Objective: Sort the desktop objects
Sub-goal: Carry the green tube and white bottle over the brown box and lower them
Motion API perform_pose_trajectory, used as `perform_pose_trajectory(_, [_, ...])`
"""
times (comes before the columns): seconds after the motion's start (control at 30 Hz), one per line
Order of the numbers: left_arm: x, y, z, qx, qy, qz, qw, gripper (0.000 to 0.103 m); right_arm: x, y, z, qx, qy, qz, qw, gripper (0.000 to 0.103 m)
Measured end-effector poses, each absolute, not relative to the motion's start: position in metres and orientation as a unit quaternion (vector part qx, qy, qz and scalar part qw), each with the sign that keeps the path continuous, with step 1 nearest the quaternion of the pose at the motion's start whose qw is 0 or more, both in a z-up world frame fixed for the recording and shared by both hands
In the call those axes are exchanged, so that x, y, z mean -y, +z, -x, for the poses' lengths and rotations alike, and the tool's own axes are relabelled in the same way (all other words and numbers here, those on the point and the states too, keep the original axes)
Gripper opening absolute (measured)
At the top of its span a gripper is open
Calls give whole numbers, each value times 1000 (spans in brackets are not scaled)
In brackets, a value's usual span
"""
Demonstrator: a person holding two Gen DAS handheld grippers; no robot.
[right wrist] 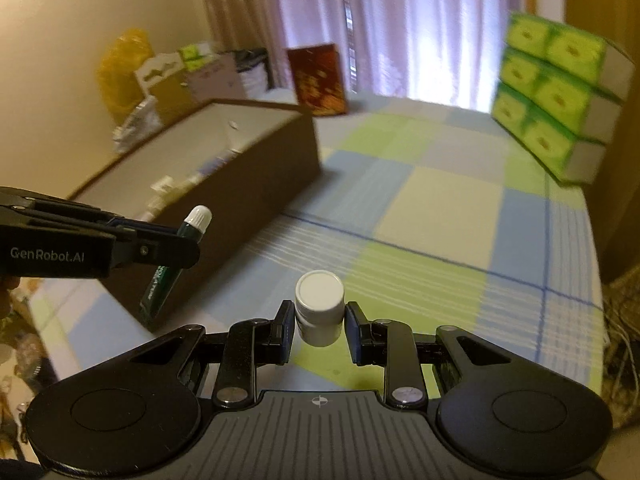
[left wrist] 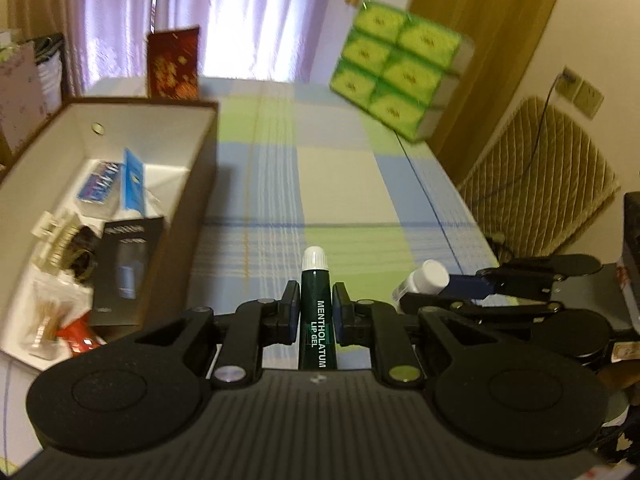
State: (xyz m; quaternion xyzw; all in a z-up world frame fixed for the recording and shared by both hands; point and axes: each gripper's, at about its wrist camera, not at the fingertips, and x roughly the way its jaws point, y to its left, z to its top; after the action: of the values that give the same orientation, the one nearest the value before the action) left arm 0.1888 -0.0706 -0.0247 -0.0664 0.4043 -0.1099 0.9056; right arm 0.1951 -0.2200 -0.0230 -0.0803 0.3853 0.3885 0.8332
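We've got the dark green lip gel tube with a white cap pinched between the pads of our left gripper, cap pointing forward, held up over the blue, green and cream checked tablecloth just beside the brown cardboard box with a white inside, which already has small stuff in it like a black packet and blue packets. Our right gripper is clamped on a small white plastic bottle with a round white lid, also up off the cloth. Further back sit a green multipack of tissue packs and a red and gold patterned box.
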Motion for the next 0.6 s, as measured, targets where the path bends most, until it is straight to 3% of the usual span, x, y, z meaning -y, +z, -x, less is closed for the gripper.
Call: perform_pose_trajectory(0.6, [-52,10,-151,-363,-2,107,926,13,102,14,-166,-339,500,95,792,24])
